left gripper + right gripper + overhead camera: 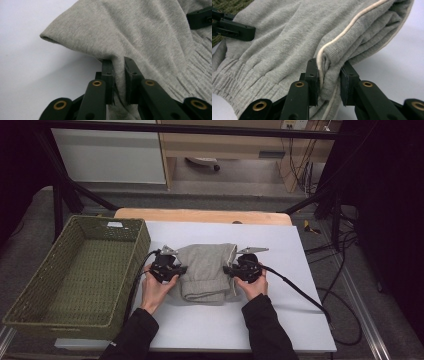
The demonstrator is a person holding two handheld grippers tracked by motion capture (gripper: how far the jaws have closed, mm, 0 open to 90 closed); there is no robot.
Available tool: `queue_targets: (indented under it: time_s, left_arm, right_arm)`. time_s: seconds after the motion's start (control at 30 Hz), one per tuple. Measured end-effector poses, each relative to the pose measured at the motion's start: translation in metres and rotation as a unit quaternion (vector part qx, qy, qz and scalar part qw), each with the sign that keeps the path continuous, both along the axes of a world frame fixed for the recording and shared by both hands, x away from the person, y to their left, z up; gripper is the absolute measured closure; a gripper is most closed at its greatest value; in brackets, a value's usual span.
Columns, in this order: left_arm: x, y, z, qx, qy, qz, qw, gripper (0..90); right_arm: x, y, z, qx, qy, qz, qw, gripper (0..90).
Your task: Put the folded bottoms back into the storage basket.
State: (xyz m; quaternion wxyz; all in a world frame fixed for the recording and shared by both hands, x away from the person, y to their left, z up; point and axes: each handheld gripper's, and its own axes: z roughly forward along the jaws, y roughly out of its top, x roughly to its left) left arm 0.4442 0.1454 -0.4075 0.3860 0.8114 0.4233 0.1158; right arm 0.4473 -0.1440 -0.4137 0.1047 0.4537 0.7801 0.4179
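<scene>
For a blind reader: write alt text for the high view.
Two hand-held grippers, left gripper and right gripper, clamp opposite sides of a folded grey garment on a white table. A green woven basket sits at the left.

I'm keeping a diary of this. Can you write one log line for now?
left gripper: shut on grey sweatshirt | right gripper: shut on sweatshirt | green basket: left of it

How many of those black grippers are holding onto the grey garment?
2. The left gripper pinches the folded grey garment at its left edge, the right gripper pinches its right edge; each is shut on the cloth, on the white table.
</scene>
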Motion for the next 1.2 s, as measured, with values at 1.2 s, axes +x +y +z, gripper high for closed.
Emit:
queue_targets:
  time_s: [1.2]
  left_arm:
    - [-0.026, 0.003, 0.029, -0.002, -0.027, -0.019, 0.9994, 80.5]
  right_arm:
    - [-0.031, -0.005, 0.024, 0.019, -0.022, 0.01, 0.9995, 72.5]
